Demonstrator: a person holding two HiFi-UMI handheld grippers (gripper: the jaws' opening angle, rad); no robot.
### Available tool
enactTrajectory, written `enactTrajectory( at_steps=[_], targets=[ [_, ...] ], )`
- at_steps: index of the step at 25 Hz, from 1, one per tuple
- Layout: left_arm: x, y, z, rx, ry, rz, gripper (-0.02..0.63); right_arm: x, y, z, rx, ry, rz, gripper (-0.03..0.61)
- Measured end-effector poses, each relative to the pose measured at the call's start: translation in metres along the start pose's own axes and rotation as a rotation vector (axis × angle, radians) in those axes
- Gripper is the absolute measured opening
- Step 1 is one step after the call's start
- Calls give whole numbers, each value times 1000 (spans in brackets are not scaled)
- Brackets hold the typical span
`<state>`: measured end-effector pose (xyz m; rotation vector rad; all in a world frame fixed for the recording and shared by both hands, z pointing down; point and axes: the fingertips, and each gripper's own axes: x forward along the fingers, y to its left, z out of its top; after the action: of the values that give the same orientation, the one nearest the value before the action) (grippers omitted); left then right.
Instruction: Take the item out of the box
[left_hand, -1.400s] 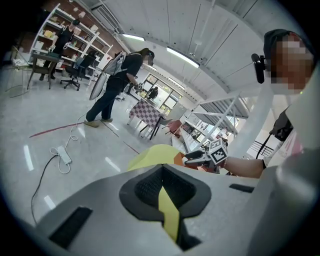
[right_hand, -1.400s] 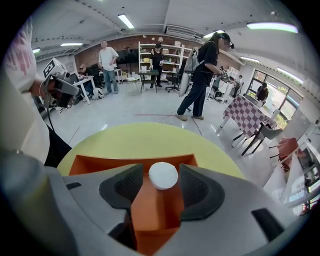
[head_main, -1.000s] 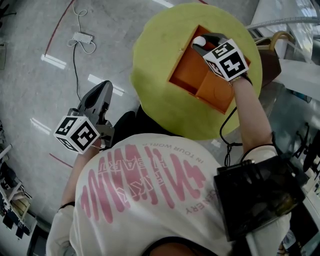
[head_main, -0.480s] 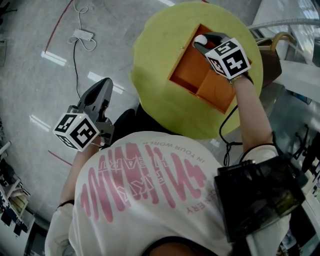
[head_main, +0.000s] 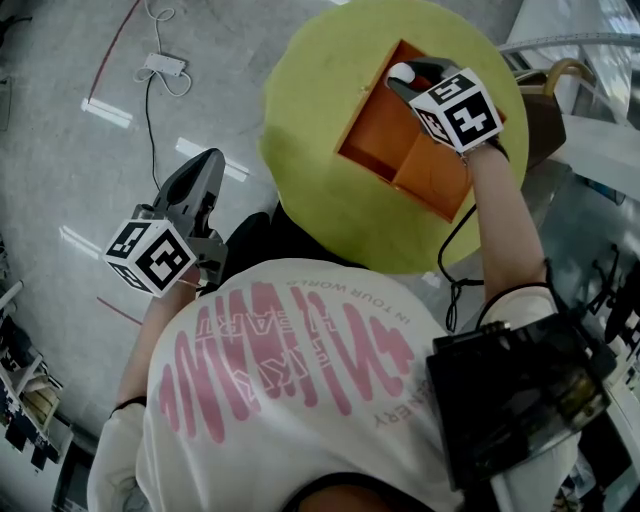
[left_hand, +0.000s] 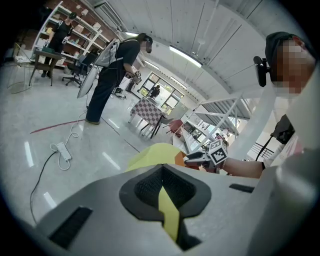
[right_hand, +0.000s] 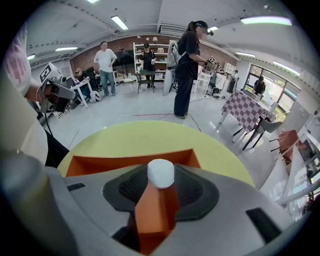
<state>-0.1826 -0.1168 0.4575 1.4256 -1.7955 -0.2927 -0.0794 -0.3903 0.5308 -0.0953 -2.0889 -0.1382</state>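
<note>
a: checked the right gripper (head_main: 408, 82) first?

b: yes. found it at the upper right of the head view, pointed down into the orange box (head_main: 380, 140). jaws stood fairly wide and pressed on the white item (right_hand: 160, 173).

a: placed the item where, exactly?

b: pinched at the very tips, at the box's uppermost corner, close by the far wall. could not tell whether lifted clear of the box floor.

a: and the box?

b: saw it lying open on the round yellow-green tabletop (head_main: 320, 190), toward the right of the tabletop's middle.

a: looked at the left gripper (head_main: 212, 160)?

b: found it at the left of the head view, held out over the grey floor (head_main: 80, 60), well apart from the tabletop. tips drawn together, only a thin slit behind them, nothing gripped.

a: noticed more around?

b: spotted a white power strip (head_main: 163, 67) with its cable (head_main: 149, 120) on the floor at the upper left. also, in the left gripper view, made out a person (left_hand: 109, 75) standing in dark clothes at the upper left, and a checked table (left_hand: 148, 111) farther back.
</note>
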Motion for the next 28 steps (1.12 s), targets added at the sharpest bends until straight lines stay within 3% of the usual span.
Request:
enactTrajectory(
  at_steps=[28],
  targets=[
    [-10, -4, -3, 6, -25, 0, 8, -2, -5, -6, 27, -13, -53, 150]
  ],
)
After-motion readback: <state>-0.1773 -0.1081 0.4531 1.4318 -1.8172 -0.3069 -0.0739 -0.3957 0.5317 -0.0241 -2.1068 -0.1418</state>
